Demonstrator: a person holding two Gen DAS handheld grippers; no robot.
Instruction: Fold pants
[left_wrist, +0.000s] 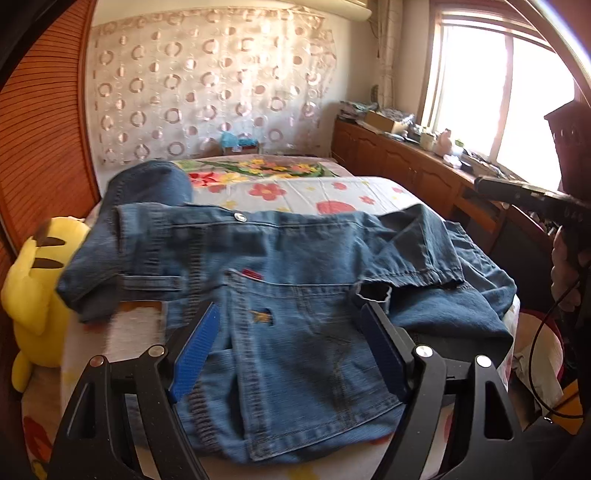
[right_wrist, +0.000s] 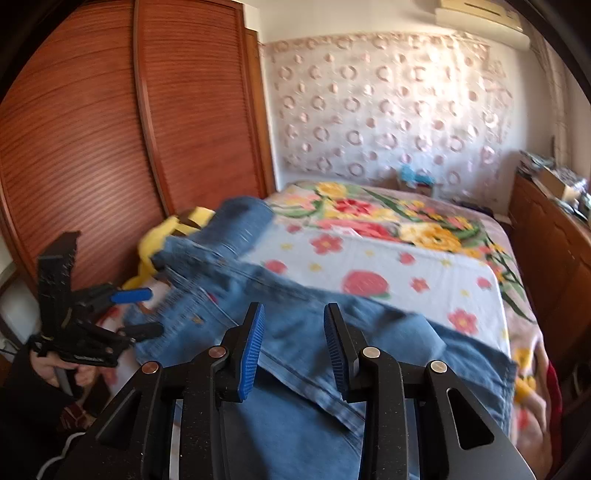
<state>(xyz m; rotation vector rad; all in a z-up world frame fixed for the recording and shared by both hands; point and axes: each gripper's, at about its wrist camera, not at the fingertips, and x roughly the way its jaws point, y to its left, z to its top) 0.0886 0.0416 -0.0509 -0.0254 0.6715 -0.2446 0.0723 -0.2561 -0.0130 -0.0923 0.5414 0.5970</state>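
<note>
Blue denim pants lie spread over the near end of a bed, waistband and metal button toward the far side, back pocket facing up. One leg is folded back across the right part. My left gripper hovers low over the seat of the pants, jaws wide apart, nothing between the blue pads. In the right wrist view the pants run from lower middle to the far left, and my right gripper stands above a fabric fold with a clear gap between its pads. The left gripper shows at the left edge.
The bed has a floral sheet. A yellow plush toy sits at its left edge by a slatted wooden wardrobe. A cluttered wooden cabinet runs under the window on the right. A hand holds the right gripper's handle.
</note>
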